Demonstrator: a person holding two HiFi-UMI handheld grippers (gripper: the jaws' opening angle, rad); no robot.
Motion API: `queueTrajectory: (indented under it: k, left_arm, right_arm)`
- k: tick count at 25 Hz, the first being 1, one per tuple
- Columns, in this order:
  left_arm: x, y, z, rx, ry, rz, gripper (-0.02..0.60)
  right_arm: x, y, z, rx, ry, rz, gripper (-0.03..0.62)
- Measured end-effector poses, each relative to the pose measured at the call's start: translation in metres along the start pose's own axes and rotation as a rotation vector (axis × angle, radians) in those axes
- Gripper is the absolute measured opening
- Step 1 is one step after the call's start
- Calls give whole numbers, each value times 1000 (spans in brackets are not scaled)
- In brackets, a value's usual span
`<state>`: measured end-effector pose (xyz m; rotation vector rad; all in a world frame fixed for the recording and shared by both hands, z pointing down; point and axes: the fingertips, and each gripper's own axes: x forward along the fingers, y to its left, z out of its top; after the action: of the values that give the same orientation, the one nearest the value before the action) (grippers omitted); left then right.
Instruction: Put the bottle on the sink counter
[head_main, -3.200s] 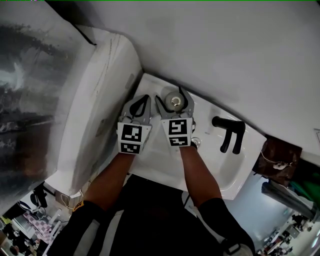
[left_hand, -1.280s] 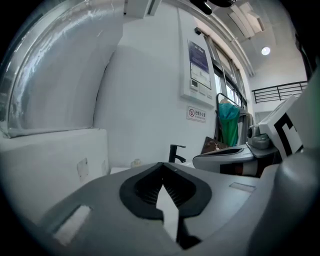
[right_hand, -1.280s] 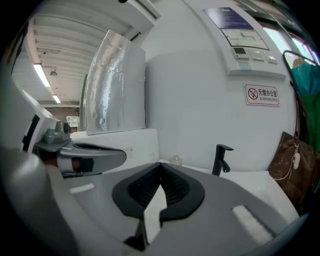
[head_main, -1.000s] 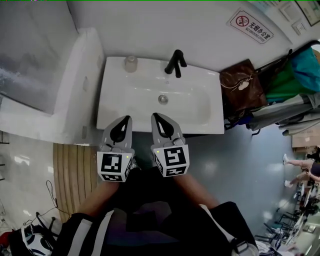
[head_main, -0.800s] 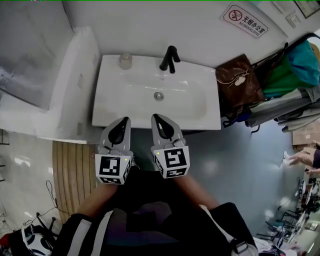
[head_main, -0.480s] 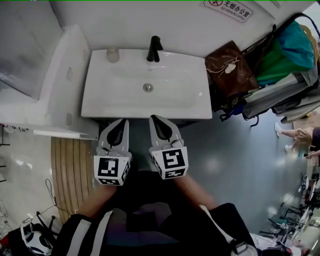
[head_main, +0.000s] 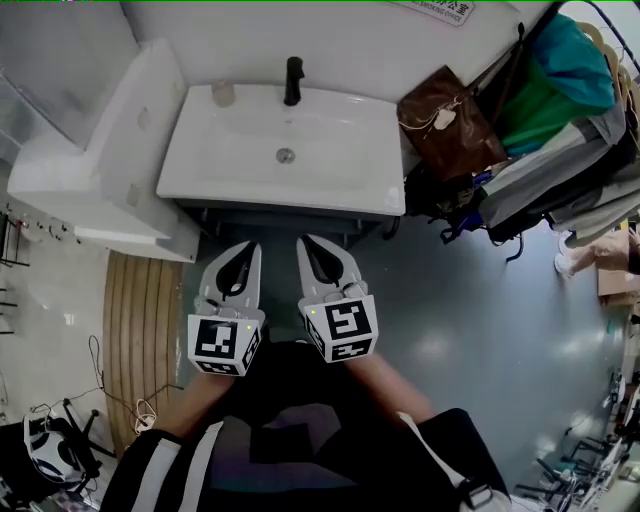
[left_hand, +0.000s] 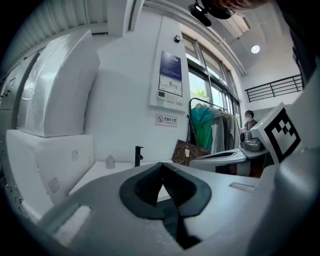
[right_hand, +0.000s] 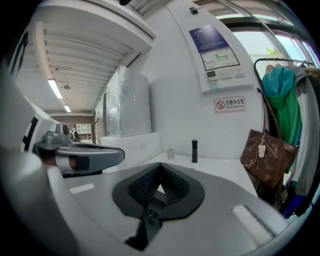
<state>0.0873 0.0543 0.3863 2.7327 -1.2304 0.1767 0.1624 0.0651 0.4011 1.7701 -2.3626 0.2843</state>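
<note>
Grey left gripper (left_hand: 161, 165): jaws closed tip to tip with nothing between them; held about level over the floor, close beside its twin.
Right gripper (right_hand: 160, 164): jaws pressed together, empty; its marker cube sits at the end nearest the person.
Floor (head_main: 470, 300): smooth grey, under both grippers and spreading off to the right of them.
Cabinet (head_main: 280, 215): dark, just ahead of both tips, under the basin.
Sink (head_main: 200, 150): white, ahead of the tips and apart from them; the drain (head_main: 286, 155) lies straight ahead between the two grippers.
Bottle (head_main: 223, 93): small and pale, upright on the sink's far left corner near the wall; ahead and slightly left of the left gripper, well apart from both.
Faucet (head_main: 293, 80): black, at the back rim, ahead of the right gripper and just right of the bottle.
Block (head_main: 110, 150): large, white, left of the left gripper, against the sink's left side.
Mat (head_main: 140, 340): wooden slats on the floor, left of the left gripper.
Bag (head_main: 445, 125): brown, ahead and right of the right gripper, beside the sink's right end.
Clothes (head_main: 560, 60): teal, green and grey, hanging farther right, past the bag.
Sign (right_hand: 230, 104): on the wall above the bag, with a red prohibition mark.
</note>
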Motion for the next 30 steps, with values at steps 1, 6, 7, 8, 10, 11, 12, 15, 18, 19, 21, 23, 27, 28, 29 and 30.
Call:
queueTrajectory:
  k: [1,6,7,8,10,11,12,15,18,19,21,23,27,28,29,30]
  left_arm:
    - [-8,-7,0,0,-1,12,2]
    - [-48,-34,-5,6,9,76,2]
    - [-56,-39,-7,6,14,88,2]
    - [-63,-43,-9,6,18,100,2]
    - [-76,-49,-10,9,22,120,2]
    - [-81,-51,-10,12,22,128,2]
    - [-86,-53,-9,15,20,135,2]
    - [-98,-55,-3,23,7,152,2]
    - [-105,-56,2,35,0,161,2]
    - [-107,-55,2,38,0,163,2]
    - [-112,-50,2,42,-1,171,2]
    - [-120,-43,-2,43,4,188,2]
    - [-135,-31,-11,37,18,207,2]
    - [-138,-28,-12,33,16,205,2]
    - [-141,-26,-12,29,13,202,2]
    - [-144,-24,-12,28,9,201,2]
  right_arm:
    - [-9,3,-1,4,-2,13,2]
    - [-52,18,-11,-3,3,61,2]
    - [-60,21,-13,-3,1,70,2]
    - [-67,24,-15,-4,1,78,2]
    - [-78,30,-20,-3,6,94,2]
    - [-83,33,-22,-3,9,101,2]
    - [-87,36,-22,-4,10,107,2]
    - [-94,43,-18,-17,-2,120,2]
    - [-99,48,-11,-31,-18,125,2]
    - [-99,49,-10,-37,-22,124,2]
    - [-99,51,-10,-46,-19,122,2]
    - [-99,56,-14,-41,-8,127,2]
    - [-98,71,-19,-28,14,146,2]
    - [-98,76,-19,-32,17,149,2]
    - [-98,81,-19,-38,19,151,2]
    - [-99,86,-18,-42,19,150,2]
